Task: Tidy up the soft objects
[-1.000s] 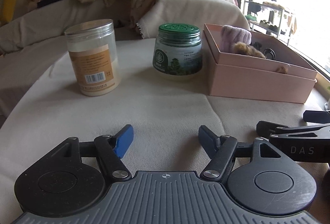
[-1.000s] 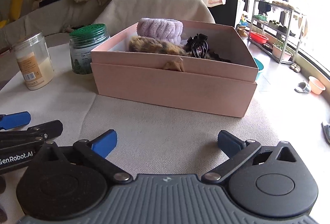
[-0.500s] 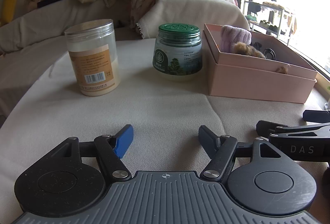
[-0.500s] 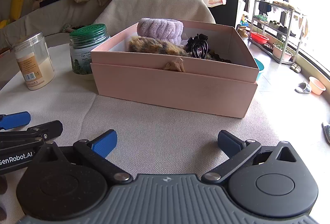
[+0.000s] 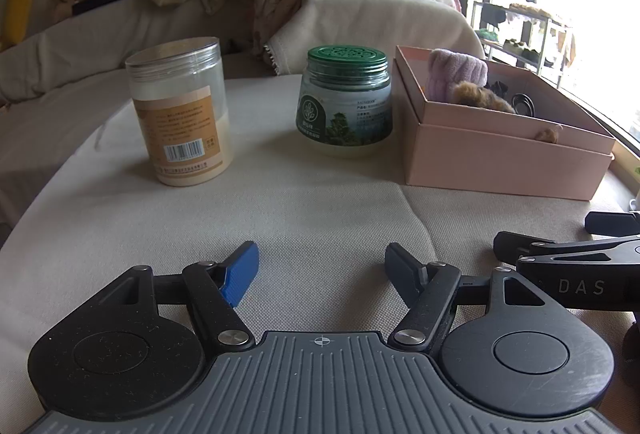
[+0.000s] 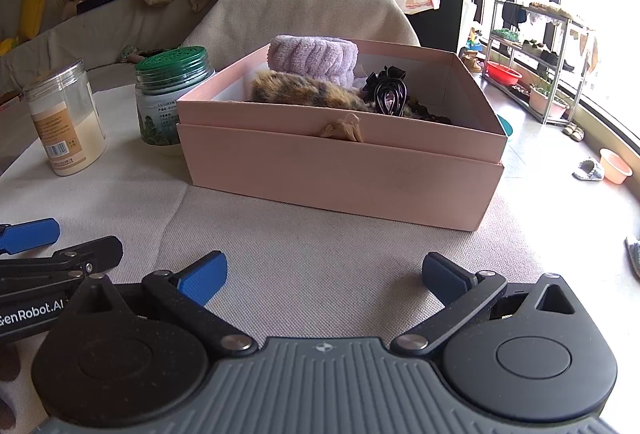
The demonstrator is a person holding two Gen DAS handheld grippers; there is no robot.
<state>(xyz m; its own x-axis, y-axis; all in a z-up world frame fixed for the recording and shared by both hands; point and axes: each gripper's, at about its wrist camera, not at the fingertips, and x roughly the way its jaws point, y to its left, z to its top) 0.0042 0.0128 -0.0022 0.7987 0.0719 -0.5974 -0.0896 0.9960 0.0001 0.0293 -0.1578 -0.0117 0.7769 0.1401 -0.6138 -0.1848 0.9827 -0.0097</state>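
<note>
Both grippers, left gripper (image 5: 322, 270) and right gripper (image 6: 324, 276), sit spread apart and empty over the cloth-covered table (image 6: 320, 246). Ahead, the pink box (image 6: 340, 170) holds a lavender towel roll (image 6: 312, 56) and a furry brown piece (image 6: 308, 94).

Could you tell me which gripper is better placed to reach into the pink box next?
Right. The right gripper is open and faces the box straight ahead, whereas from the left gripper, also open, the box sits off to the right, behind the jars.
</note>
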